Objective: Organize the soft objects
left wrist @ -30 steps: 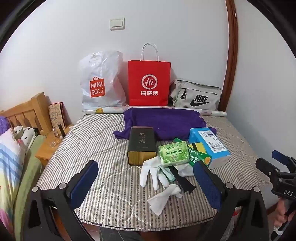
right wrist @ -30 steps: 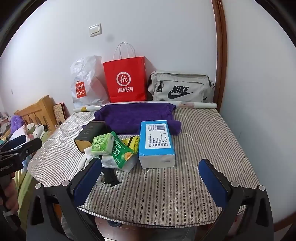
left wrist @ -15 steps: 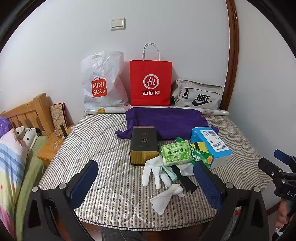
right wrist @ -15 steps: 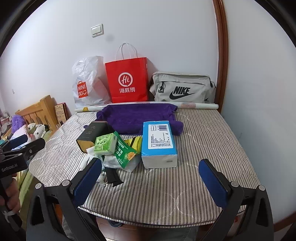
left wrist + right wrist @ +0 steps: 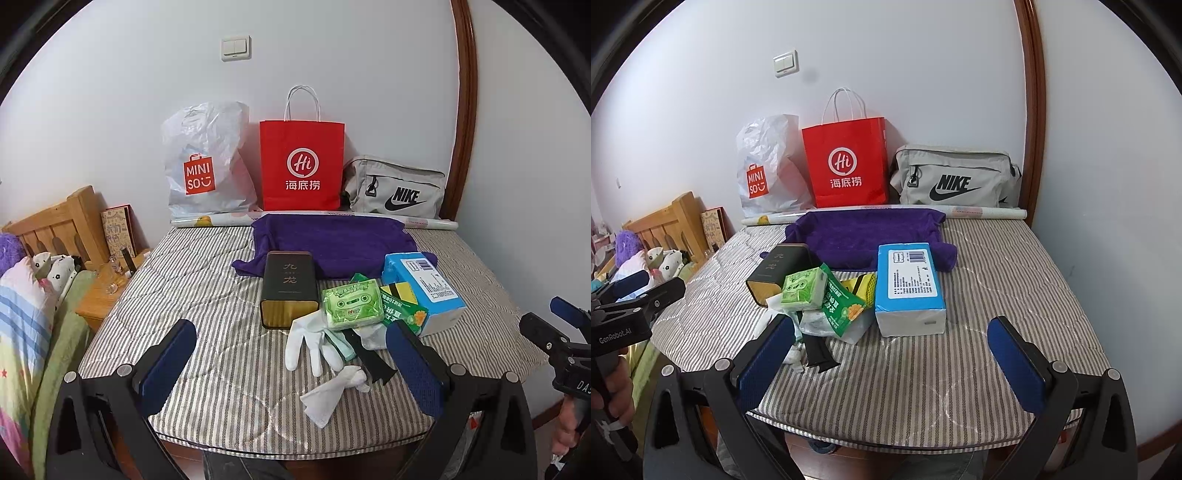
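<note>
1. While both grippers hang over the near edge of the striped mattress (image 5: 207, 280), the left gripper (image 5: 291, 365) has its jaws wide apart and empty.
2. Equally spread and empty, the right gripper (image 5: 892, 354) faces the blue tissue pack (image 5: 908, 288).
3. Two white gloves (image 5: 314, 347) lie near the front, partly under a green tissue pack (image 5: 352, 304) and beside a dark tin (image 5: 290, 288).
4. Behind the pile, a purple towel (image 5: 332, 243) lies spread flat.
5. Against the wall stand a white plastic bag (image 5: 207, 162), a red paper bag (image 5: 301, 166) and a grey pouch (image 5: 395, 188).
</note>
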### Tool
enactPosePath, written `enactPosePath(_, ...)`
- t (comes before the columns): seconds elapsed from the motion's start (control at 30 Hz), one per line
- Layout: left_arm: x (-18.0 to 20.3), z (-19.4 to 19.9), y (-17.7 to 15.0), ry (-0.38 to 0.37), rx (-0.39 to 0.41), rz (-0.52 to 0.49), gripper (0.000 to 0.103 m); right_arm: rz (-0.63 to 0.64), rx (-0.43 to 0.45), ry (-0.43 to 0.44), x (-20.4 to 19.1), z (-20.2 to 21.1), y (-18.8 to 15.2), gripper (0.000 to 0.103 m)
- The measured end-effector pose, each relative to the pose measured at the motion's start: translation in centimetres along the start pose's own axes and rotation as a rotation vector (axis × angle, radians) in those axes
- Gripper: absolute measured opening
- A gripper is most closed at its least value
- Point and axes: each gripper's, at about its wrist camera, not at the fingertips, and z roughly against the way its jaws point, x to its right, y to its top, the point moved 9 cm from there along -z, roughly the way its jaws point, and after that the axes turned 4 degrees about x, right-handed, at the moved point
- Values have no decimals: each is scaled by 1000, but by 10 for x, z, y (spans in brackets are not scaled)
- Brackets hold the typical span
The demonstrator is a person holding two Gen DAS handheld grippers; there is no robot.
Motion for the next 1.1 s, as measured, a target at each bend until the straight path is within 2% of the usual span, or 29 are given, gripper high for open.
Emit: enactPosePath(1.1,-1,2,-1,1,4,-2,103,2,2,7,0,4,1,103)
